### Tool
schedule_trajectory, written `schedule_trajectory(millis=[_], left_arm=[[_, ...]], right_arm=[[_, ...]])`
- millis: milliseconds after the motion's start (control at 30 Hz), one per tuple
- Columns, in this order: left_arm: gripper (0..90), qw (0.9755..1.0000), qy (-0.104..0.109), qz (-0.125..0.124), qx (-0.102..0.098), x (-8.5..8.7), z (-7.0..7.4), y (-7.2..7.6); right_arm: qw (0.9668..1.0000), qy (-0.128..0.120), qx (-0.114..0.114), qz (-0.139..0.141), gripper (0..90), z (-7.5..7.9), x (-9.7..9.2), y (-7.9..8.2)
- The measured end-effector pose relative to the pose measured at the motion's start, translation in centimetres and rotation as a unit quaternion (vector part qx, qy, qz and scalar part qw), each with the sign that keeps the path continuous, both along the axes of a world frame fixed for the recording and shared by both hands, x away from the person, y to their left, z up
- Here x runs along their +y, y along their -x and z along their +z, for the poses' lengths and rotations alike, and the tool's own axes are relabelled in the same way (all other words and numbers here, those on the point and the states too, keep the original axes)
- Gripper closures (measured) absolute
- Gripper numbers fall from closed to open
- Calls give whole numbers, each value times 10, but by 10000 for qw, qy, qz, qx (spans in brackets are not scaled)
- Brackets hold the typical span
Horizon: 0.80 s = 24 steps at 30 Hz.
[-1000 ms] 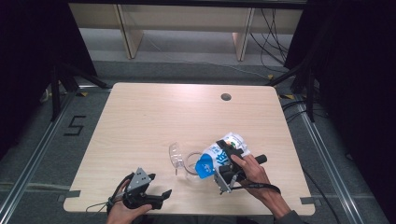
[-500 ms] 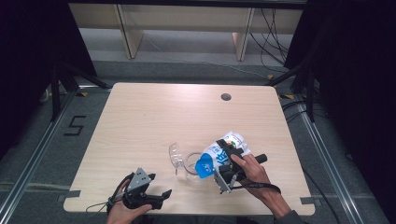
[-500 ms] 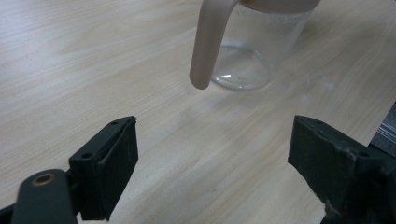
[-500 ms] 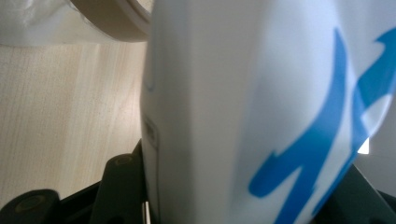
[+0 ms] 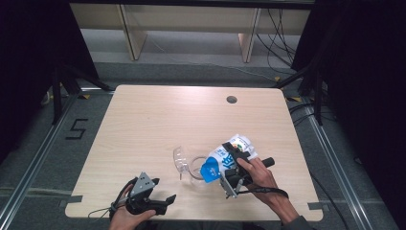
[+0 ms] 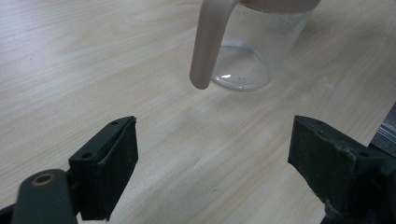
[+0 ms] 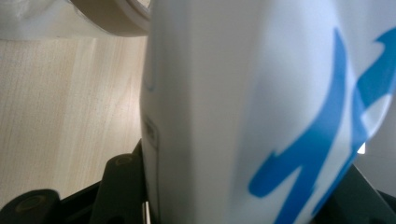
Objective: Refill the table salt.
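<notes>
Black "5" marked on floor (image 5: 76,129) left of table; carton (image 5: 225,160) print unreadable.

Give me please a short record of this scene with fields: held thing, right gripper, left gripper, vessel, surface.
held thing: white and blue carton, tilted toward the pitcher
right gripper: shut on the carton
left gripper: open, nothing between the jaws, near the table's front edge
vessel: clear pitcher with handle, upright on the table
surface: light wooden table
</notes>
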<state>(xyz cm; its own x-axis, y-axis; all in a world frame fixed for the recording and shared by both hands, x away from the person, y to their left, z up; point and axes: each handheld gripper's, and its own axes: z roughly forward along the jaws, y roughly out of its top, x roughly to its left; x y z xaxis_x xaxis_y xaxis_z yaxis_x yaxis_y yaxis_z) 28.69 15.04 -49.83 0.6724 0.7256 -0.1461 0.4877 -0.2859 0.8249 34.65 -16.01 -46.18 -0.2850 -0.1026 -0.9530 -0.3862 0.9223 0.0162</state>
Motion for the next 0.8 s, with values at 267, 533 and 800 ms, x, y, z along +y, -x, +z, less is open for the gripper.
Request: schedule_trajectory(millis=[267,533,800], left_arm=[[154,10000,-1,1,-3,0,0,0],[153,10000,4,7,0,0,0,0],[153,10000,13,0,-16,0,0,0]], right_arm=[[9999,42,4,-119,494,-2,0,1],[9997,220,-94,72,497,-1,2,-2],[9994,310,-159,16,500,0,2,-2]])
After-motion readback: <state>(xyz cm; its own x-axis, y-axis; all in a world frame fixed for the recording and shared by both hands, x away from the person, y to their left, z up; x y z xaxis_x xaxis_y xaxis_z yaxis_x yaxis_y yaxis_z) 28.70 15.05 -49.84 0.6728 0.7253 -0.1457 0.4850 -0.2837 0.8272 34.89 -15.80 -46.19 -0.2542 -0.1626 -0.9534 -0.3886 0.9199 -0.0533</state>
